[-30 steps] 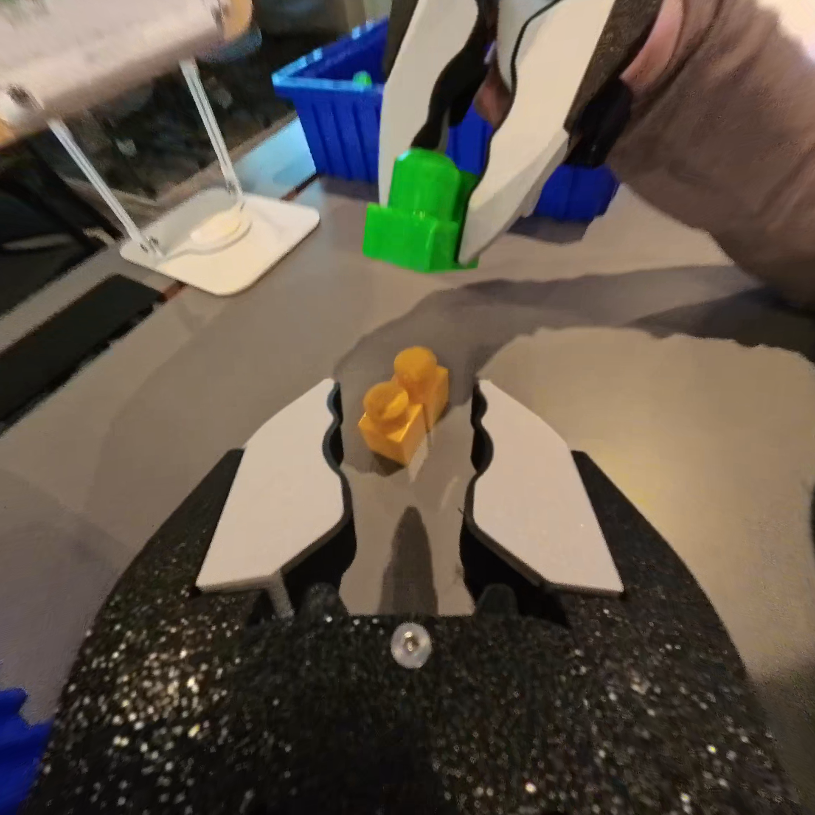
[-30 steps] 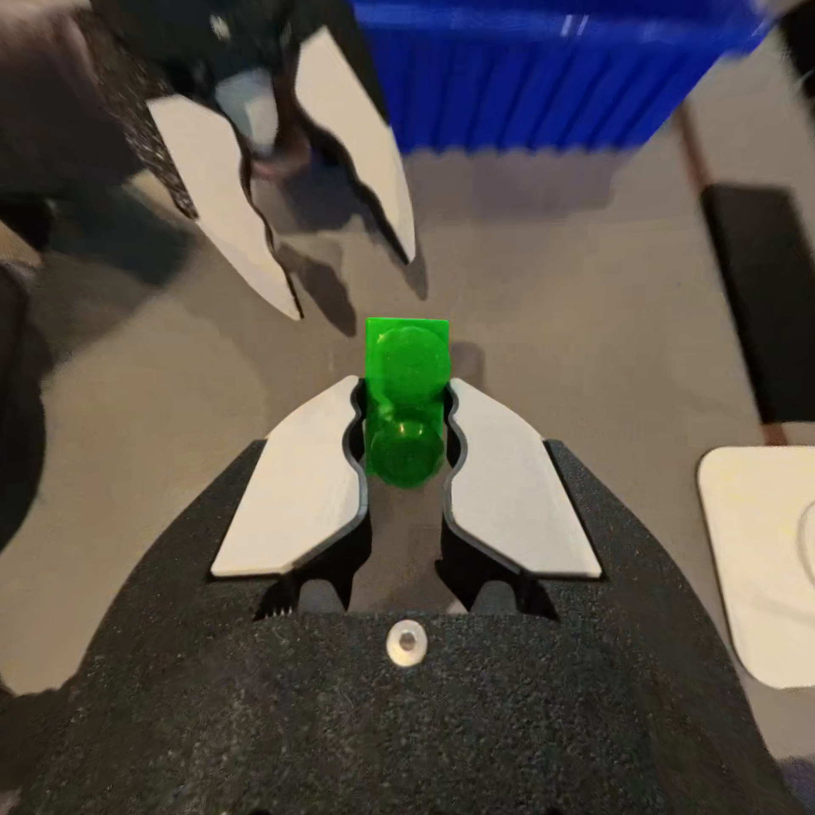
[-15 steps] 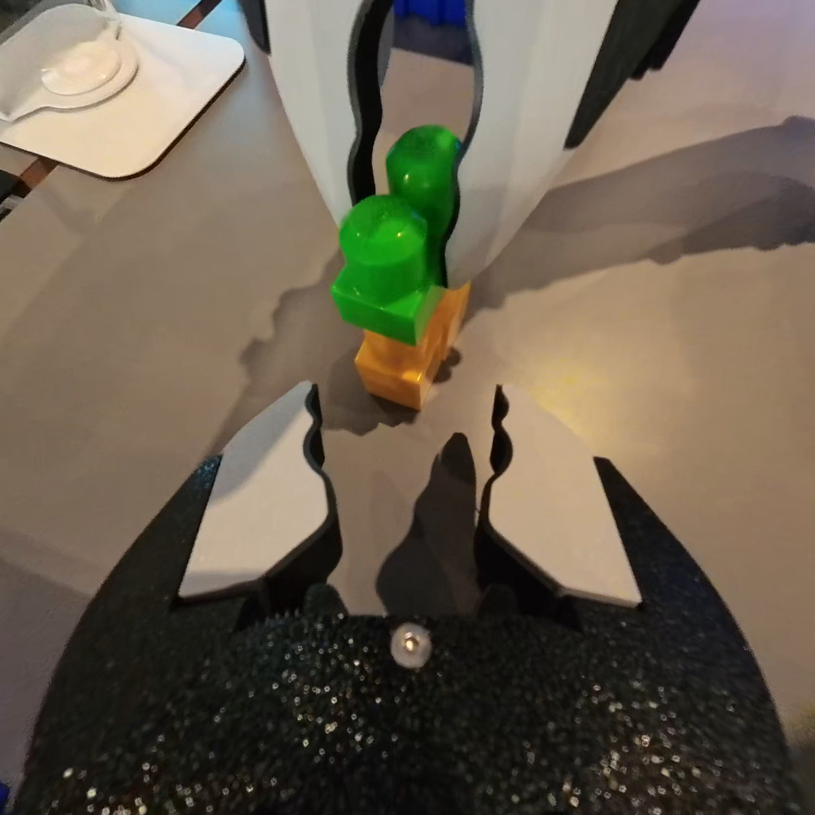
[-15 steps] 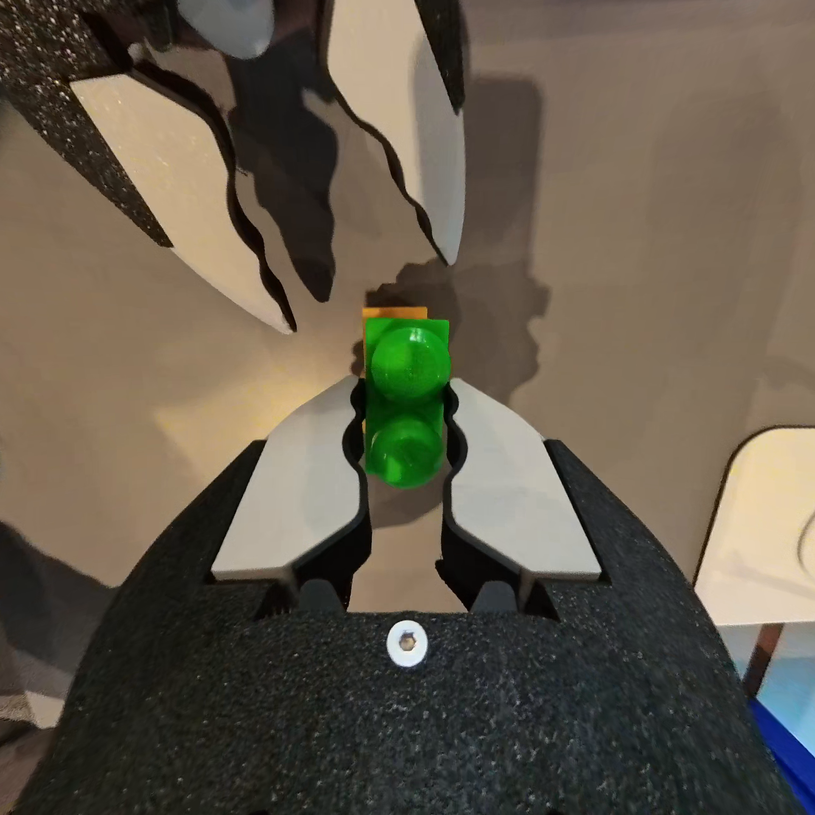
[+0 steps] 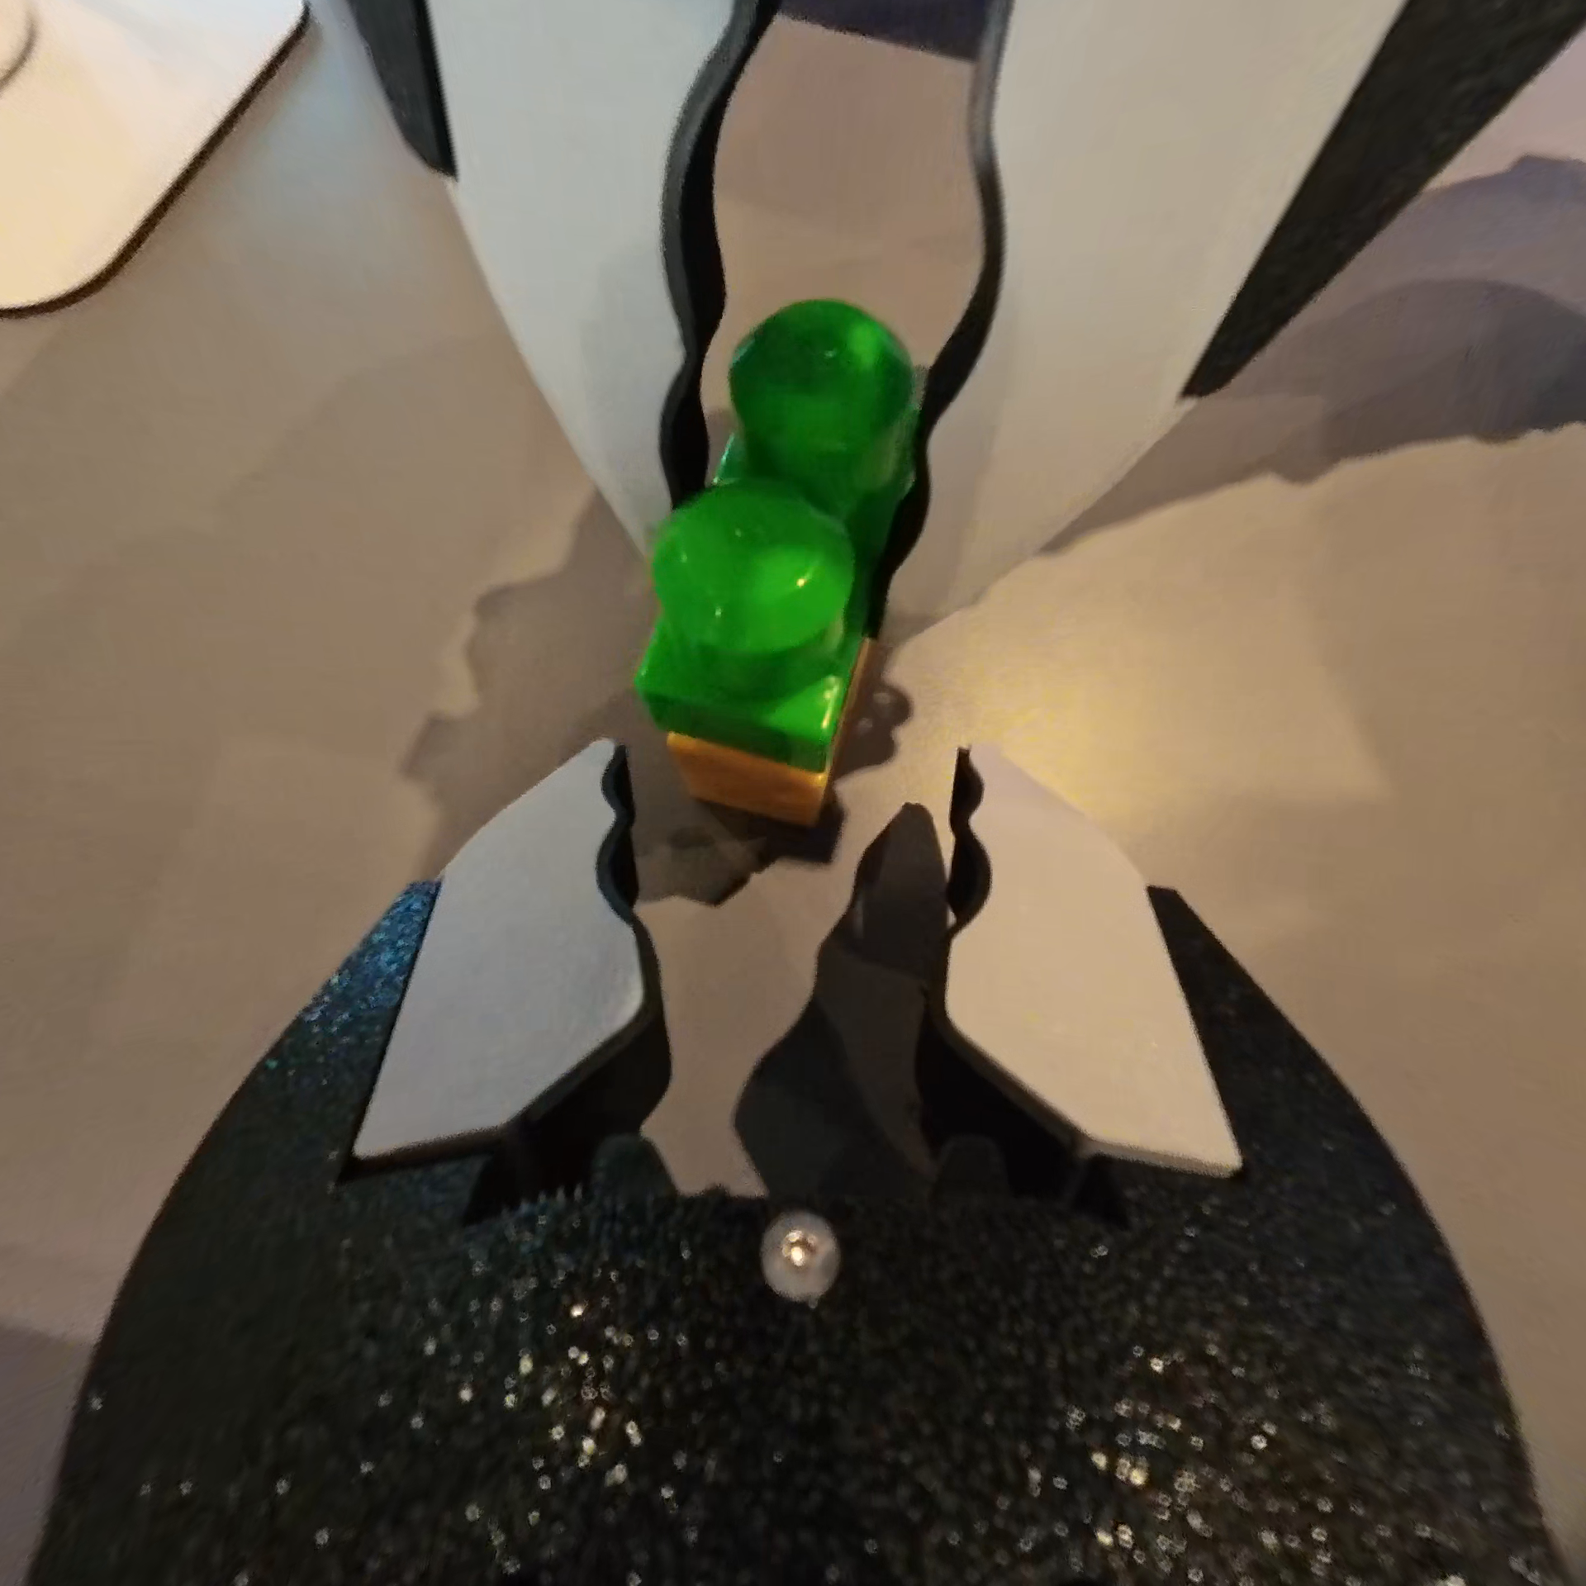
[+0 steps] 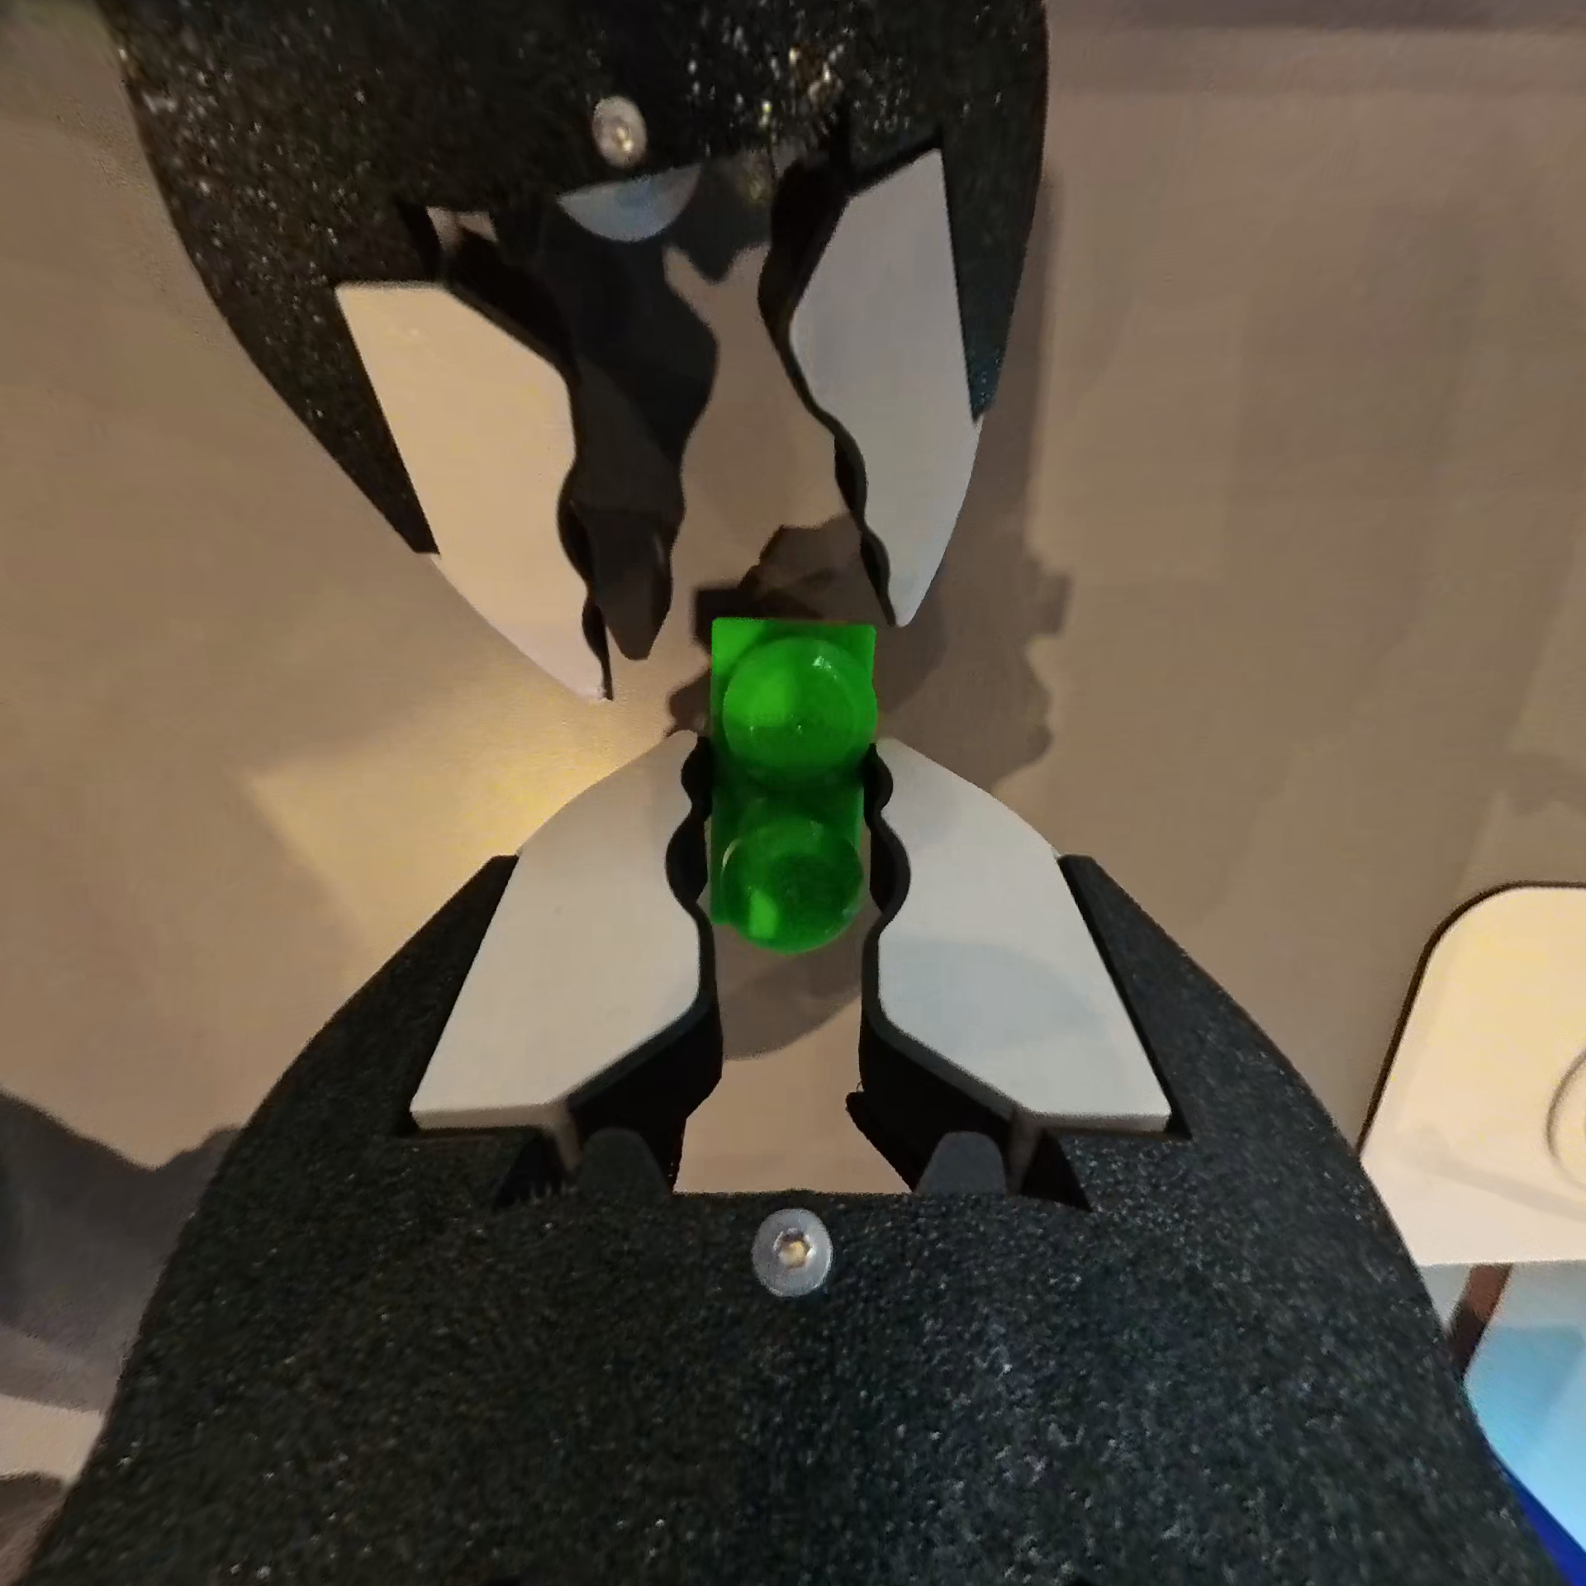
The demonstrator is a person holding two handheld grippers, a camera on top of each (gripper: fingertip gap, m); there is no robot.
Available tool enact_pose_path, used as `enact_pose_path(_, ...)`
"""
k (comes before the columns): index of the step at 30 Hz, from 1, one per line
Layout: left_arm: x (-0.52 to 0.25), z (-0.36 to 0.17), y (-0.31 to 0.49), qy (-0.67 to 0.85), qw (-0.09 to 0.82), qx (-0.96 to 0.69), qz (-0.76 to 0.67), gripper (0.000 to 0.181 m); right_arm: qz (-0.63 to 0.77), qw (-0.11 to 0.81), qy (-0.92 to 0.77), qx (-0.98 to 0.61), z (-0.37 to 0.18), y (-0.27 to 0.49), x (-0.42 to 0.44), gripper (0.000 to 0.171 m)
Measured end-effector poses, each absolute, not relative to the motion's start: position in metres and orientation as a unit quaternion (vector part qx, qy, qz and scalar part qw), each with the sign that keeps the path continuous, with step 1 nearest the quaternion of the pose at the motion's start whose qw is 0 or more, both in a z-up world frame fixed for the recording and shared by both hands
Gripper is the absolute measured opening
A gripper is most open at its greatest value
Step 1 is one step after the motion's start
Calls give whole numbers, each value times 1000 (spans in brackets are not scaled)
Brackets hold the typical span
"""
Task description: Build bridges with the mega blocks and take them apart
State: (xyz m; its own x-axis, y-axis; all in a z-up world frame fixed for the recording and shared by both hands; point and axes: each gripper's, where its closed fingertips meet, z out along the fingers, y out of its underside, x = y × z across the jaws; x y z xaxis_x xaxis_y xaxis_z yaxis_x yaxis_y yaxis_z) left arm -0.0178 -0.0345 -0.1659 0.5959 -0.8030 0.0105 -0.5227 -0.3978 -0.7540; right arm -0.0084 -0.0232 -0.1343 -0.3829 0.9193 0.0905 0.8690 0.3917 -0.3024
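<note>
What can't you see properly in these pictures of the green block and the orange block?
- Orange block: left wrist view shows only its front face and a side sliver; the green block covers its top. Right wrist view hides it completely.
- White board: cut off by the frame edge in both views.
- Right gripper: whether its fingers still squeeze the green block is unclear.
</note>
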Motion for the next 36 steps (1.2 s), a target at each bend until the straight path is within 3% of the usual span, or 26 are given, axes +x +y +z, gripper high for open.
enact_pose_path(3,-21,-161,-35,401,379,-812,-191,75,115,136,-826,-534,-131,-23,-6,35)
enact_pose_path(7,-26,-139,-37,391,427,-792,-195,76,199,187,-788,-552,-115,-19,-1,59)
enact_pose_path(10,-22,-112,-39,385,483,-753,-226,72,264,232,-763,-543,-114,-16,9,62)
enact_pose_path(16,-23,-103,-30,371,494,-744,-255,67,360,283,-706,-540,-118,-16,9,58)
enact_pose_path(24,-18,-109,-25,367,471,-740,-308,51,431,268,-671,-540,-117,-17,3,45)
enact_pose_path(29,-13,-117,-24,380,455,-746,-305,53,436,259,-672,-539,-120,-18,4,46)
enact_pose_path(32,-11,-119,-25,385,447,-747,-307,52,444,254,-674,-533,-121,-21,5,31)
enact_pose_path(36,-10,-120,-26,399,457,-740,-290,31,431,266,-690,-517,-120,-23,6,30)
